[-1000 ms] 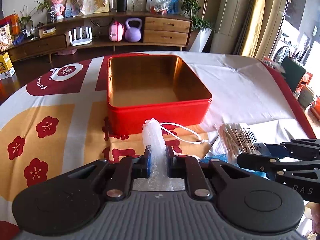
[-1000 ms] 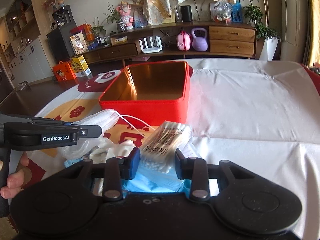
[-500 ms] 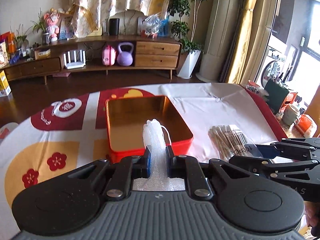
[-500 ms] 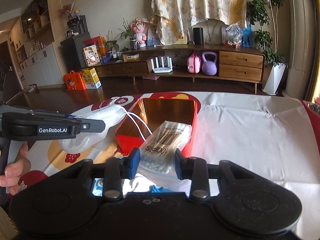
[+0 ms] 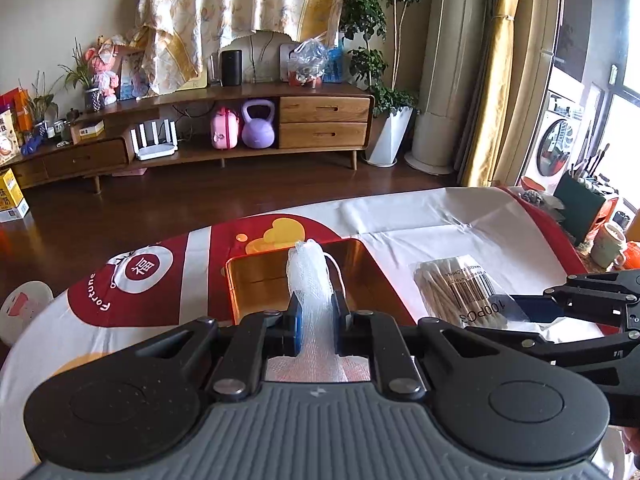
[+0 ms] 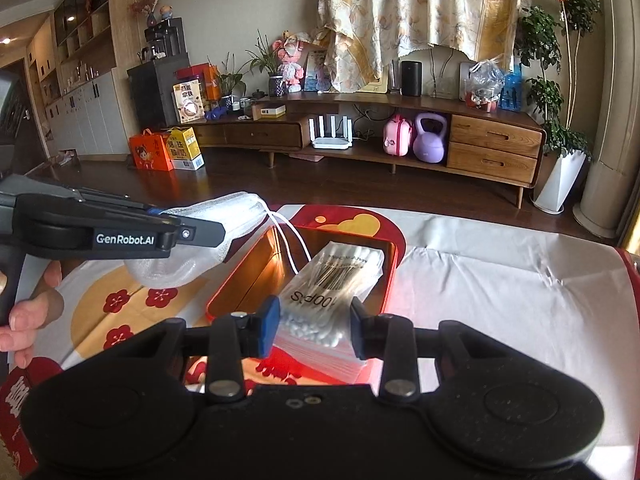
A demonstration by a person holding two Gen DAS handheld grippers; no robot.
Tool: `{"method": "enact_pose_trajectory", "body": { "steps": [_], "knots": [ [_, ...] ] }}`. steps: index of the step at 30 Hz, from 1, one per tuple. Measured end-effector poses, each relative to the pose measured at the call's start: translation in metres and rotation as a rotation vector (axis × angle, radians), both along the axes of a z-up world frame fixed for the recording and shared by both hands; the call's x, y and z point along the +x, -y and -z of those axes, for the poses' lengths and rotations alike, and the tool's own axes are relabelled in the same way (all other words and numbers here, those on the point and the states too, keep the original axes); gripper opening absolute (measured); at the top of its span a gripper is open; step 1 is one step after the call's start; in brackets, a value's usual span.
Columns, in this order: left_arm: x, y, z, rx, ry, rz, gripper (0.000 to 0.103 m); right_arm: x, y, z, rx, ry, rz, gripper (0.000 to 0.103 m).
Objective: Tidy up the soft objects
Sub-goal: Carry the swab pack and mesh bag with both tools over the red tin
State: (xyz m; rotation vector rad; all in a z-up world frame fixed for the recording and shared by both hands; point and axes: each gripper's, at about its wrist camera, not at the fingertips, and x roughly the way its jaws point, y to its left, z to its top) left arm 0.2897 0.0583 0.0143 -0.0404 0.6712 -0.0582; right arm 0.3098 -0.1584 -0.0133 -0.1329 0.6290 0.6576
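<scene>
Bkgd: long wooden sideboard along the far wall w/ a purple kettlebell, pink case and white router in its open shelf; potted plant at its right end, patterned cloth hanging above. Tabletop wears a white sheet plus a red/yellow printed cover. Red tin, gold inside, lid off, sits on the printed part. Nothing stands btwn either claw and the tin's open mouth.

Views differ: right wrist cam shows cabinets, a dark appliance stand and orange gift boxes on the floor at left, also the person's hand on the left tool's handle. Left wrist cam shows a washing machine by the window, a mug and a dark knife block at the tabletop's far right edge; none of that appears in the other view.

Left claw: pressed nearly together, pinching a white mesh bag w/ a white drawstring; bag sticks out fwd past the tips, up off the tabletop, over the tin's near-left side. Right claw: partly spread, pads pinching a clear pack of cotton swabs marked 100PCS; pack juts fwd from the tips, held in the air over the tin's near end.
</scene>
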Motion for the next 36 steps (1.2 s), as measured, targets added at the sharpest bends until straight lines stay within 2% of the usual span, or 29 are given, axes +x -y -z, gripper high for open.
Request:
{"method": "enact_pose_trajectory", "body": {
  "steps": [5, 12, 19, 26, 36],
  "knots": [
    [0.03, -0.003, 0.017, 0.028, -0.025, -0.018, 0.014, 0.024, -0.016, 0.016, -0.027, -0.001, -0.01, 0.035],
    [0.069, -0.01, 0.051, 0.025, -0.084, -0.035, 0.014, 0.052, -0.033, 0.042, -0.046, -0.027, -0.035, 0.035],
    [0.097, -0.008, 0.081, 0.04, -0.145, -0.035, 0.014, 0.067, -0.054, 0.066, -0.118, -0.061, -0.072, 0.035],
    [0.114, 0.0, 0.107, 0.085, -0.206, -0.012, 0.014, 0.075, -0.067, 0.087, -0.176, -0.099, -0.083, 0.035],
    [0.123, 0.008, 0.124, 0.073, -0.289, 0.005, 0.014, 0.08, -0.072, 0.095, -0.213, -0.104, -0.096, 0.037]
  ]
}}
